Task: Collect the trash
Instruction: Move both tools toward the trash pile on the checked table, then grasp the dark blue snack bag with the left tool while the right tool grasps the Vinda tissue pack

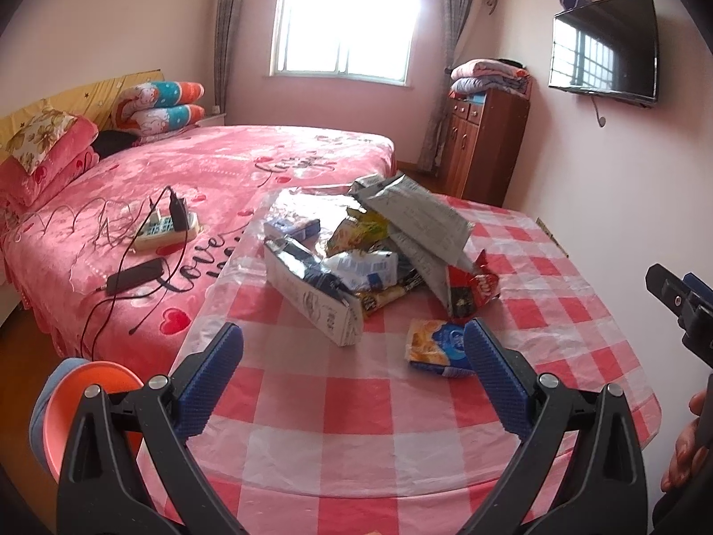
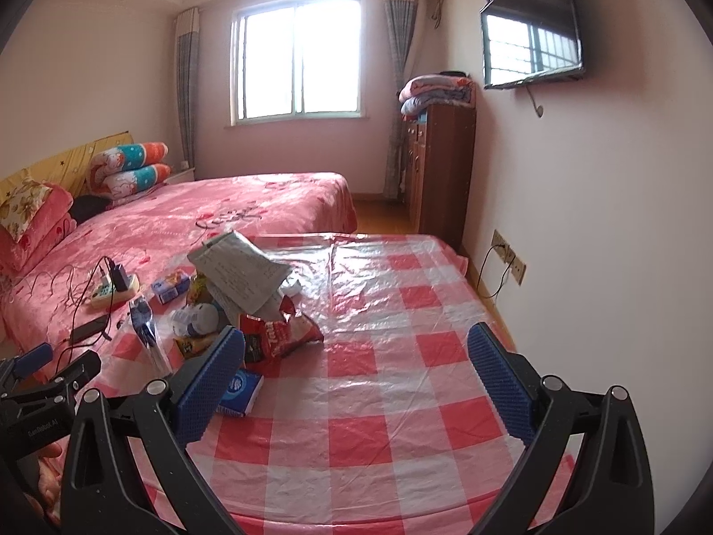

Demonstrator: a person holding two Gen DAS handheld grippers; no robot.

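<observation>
A heap of empty wrappers [image 1: 374, 245] lies on the red-and-white checked table [image 1: 338, 405]: grey mailer bags [image 1: 419, 214], a white carton [image 1: 312, 298], a red snack bag [image 1: 472, 290]. A small blue-and-orange packet [image 1: 434, 347] lies apart, nearer to me. My left gripper [image 1: 354, 334] hovers open just short of the heap, with nothing between its fingers. In the right wrist view the heap [image 2: 231, 294] sits at the left, and my right gripper [image 2: 356, 339] stands open over bare tablecloth [image 2: 401, 312]. The blue packet [image 2: 240, 390] is partly behind its left finger [image 2: 209, 383].
A pink bed [image 1: 178, 196] with a power strip [image 1: 165, 227], cables and a phone [image 1: 133, 281] borders the table's left side. An orange bin [image 1: 89, 397] stands at the lower left. A wooden cabinet [image 1: 485, 142] and wall TV [image 1: 606, 49] are at the right. A hand [image 1: 686, 446] shows at right.
</observation>
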